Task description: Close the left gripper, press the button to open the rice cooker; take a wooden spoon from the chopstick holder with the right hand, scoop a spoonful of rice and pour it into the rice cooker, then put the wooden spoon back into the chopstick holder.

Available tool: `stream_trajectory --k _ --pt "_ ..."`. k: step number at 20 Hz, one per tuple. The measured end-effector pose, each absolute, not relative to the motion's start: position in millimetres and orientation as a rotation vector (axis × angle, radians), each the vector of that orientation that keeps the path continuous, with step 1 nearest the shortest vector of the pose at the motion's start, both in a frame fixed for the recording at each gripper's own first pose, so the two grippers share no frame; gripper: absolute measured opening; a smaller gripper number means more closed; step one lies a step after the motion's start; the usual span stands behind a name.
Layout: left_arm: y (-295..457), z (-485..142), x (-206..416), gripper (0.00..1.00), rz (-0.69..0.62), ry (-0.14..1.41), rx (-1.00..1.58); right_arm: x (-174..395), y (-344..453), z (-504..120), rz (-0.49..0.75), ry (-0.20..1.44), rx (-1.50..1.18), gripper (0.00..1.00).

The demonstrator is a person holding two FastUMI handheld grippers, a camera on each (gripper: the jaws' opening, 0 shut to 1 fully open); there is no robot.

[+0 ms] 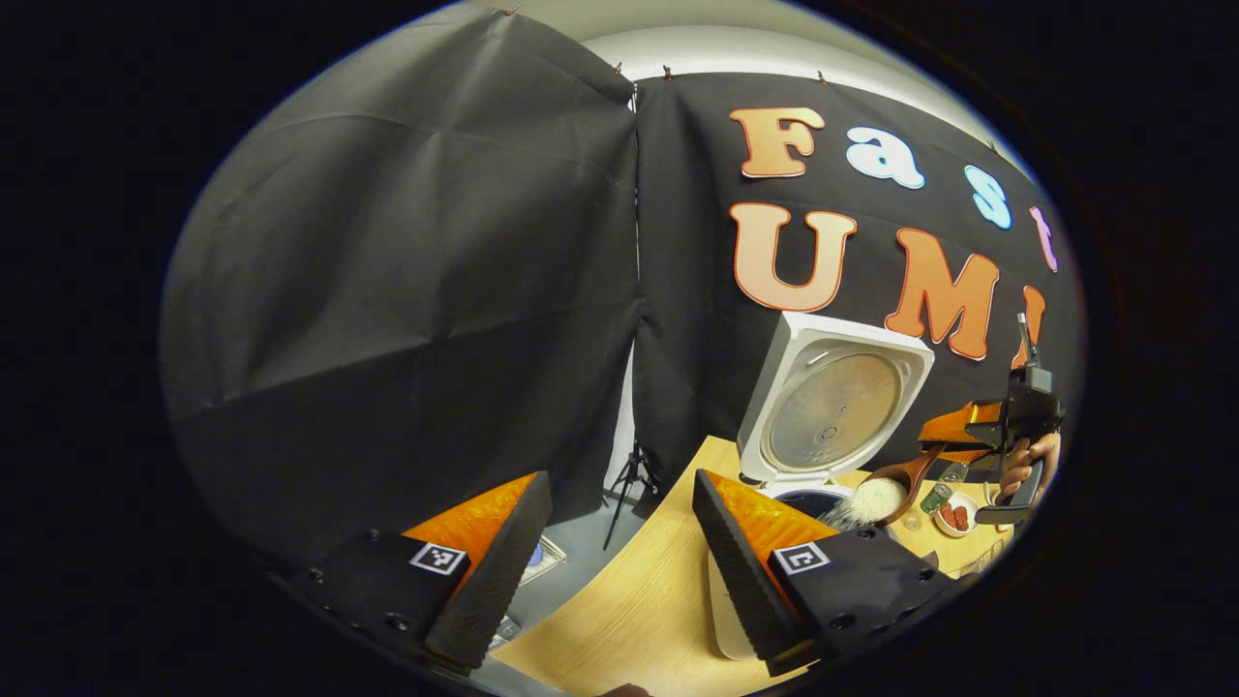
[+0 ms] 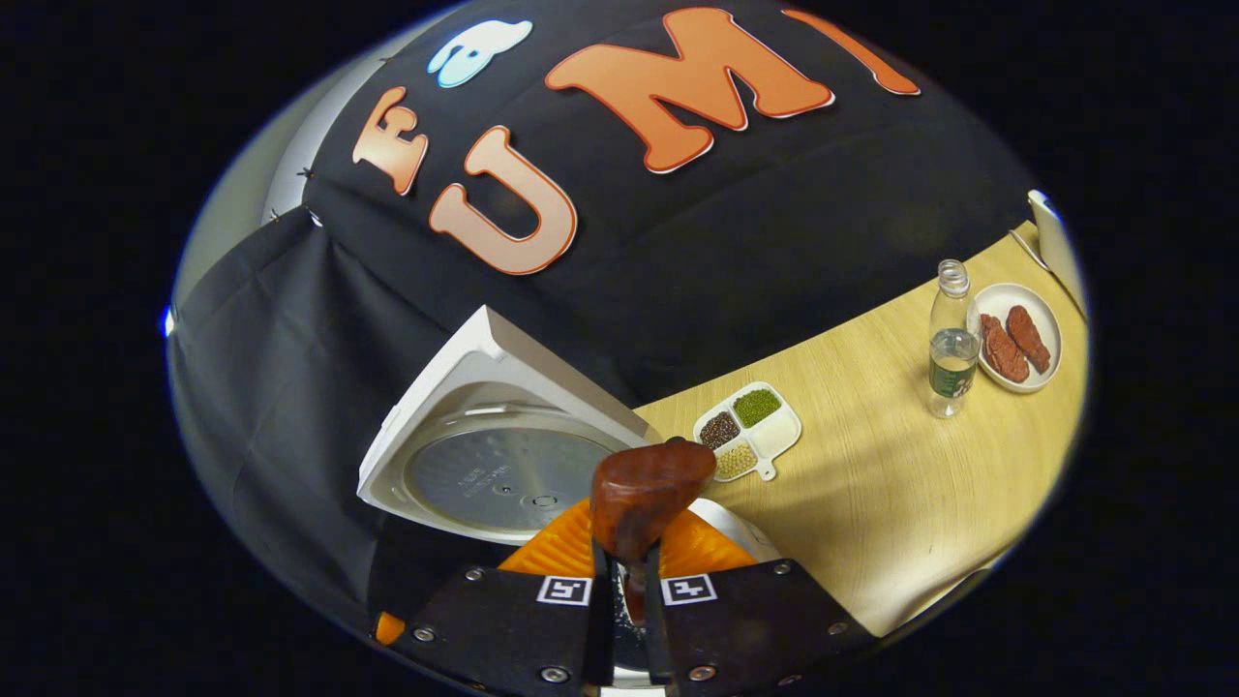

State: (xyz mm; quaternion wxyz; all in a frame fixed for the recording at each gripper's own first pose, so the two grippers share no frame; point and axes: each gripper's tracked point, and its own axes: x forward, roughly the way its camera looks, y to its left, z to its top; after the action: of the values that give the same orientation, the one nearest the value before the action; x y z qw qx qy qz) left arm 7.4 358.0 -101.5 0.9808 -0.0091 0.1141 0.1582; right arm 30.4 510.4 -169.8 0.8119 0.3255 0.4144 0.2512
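Observation:
The white rice cooker [image 1: 832, 407] stands on the wooden table with its lid up; the lid's metal inner plate [image 2: 503, 474] faces me in the right gripper view. My right gripper [image 2: 624, 566] is shut on the handle of the wooden spoon [image 2: 644, 494], whose bowl is turned over above the cooker. In the left gripper view, the spoon [image 1: 905, 484] tips white rice [image 1: 871, 501] toward the pot's opening [image 1: 811, 500], and a hand holds the right gripper [image 1: 953, 431]. My left gripper [image 1: 615, 581] hangs open near the table's left end, holding nothing.
A divided dish of beans [image 2: 747, 431] sits just right of the cooker. Farther right stand a water bottle [image 2: 949, 344] and a plate of red meat [image 2: 1016, 339]. The table [image 2: 871, 484] ends in front of the black cloth wall. A tripod [image 1: 629, 484] stands on the floor beyond the table's left end.

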Motion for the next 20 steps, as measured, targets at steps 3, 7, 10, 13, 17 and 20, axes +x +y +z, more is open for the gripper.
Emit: stream_trajectory --k 3,7,10,13,17,20 --pt "362.0 -100.4 8.3 0.99 0.325 0.226 -0.014 33.7 508.3 -167.9 0.536 0.840 0.594 0.12" --pt "362.2 -98.9 9.4 1.00 0.323 0.222 -0.006 34.6 508.5 -162.6 0.551 0.797 0.512 0.12" --pt "359.6 -98.3 8.0 0.99 0.315 0.221 0.002 35.5 509.2 -153.9 0.570 0.740 0.433 0.12" --pt "358.5 -97.3 7.9 1.00 0.308 0.218 0.008 37.2 510.1 -141.3 0.591 0.669 0.342 0.12" --pt "355.7 -95.2 7.0 0.99 0.303 0.215 0.020 31.2 520.8 -116.0 0.658 0.565 0.241 0.12" --pt "354.5 -94.0 5.6 1.00 0.301 0.217 0.026 23.3 530.1 -92.9 0.713 0.490 0.202 0.12"
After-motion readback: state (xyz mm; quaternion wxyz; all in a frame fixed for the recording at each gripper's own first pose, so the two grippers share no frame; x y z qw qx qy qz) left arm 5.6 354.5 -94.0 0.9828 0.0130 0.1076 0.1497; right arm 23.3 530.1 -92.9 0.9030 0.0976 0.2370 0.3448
